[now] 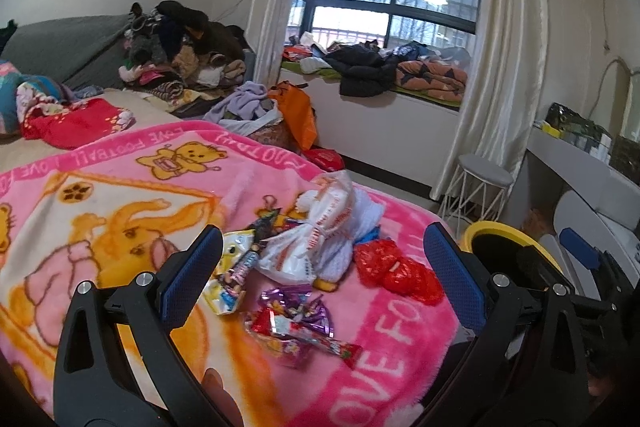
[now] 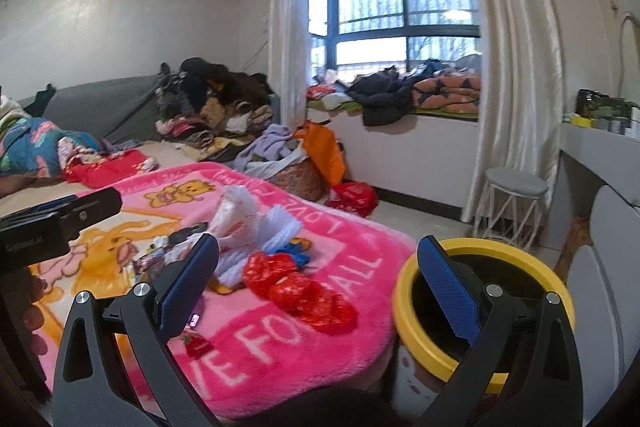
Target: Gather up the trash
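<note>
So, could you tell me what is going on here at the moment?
A person is holding two grippers over a pink blanket strewn with trash. The left gripper is open above the snack wrappers and white plastic bag. The right gripper is open too, near the red wrapper. A yellow-rimmed bin waits beside the bed.

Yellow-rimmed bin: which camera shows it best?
The right wrist view: the yellow-rimmed bin shows its rim, dark opening and white side. In the left wrist view, only part of the rim shows behind the gripper finger.
</note>
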Motion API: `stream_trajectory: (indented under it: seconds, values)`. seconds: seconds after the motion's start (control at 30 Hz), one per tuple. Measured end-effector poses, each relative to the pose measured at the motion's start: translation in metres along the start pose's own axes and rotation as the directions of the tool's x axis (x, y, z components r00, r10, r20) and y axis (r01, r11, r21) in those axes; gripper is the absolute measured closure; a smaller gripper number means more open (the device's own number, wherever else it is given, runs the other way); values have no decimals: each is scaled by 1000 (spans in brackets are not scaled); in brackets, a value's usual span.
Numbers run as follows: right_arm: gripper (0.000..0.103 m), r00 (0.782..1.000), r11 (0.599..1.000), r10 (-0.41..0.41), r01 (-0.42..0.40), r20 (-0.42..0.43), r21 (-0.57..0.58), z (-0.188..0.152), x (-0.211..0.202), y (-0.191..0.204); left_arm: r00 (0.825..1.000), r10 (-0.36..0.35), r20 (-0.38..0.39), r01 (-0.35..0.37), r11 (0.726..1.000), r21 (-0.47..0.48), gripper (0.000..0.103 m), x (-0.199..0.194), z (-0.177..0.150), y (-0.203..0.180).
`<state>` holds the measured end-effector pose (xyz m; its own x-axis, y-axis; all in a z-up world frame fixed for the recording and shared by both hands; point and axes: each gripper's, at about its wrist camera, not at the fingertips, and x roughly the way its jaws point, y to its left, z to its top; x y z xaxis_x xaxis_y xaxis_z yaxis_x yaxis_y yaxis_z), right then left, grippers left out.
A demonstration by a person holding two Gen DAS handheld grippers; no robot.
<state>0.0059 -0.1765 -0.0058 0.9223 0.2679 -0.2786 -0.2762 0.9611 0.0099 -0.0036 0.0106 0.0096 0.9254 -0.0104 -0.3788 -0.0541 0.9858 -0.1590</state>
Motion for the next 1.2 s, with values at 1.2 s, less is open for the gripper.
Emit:
stream_trajectory:
  seconds: [1.2]
  values:
    - [20, 930, 978, 135, -180, -341, -104, 0, 141, 28, 977, 34, -209, -28, 999, 33, 28, 79, -15, 86]
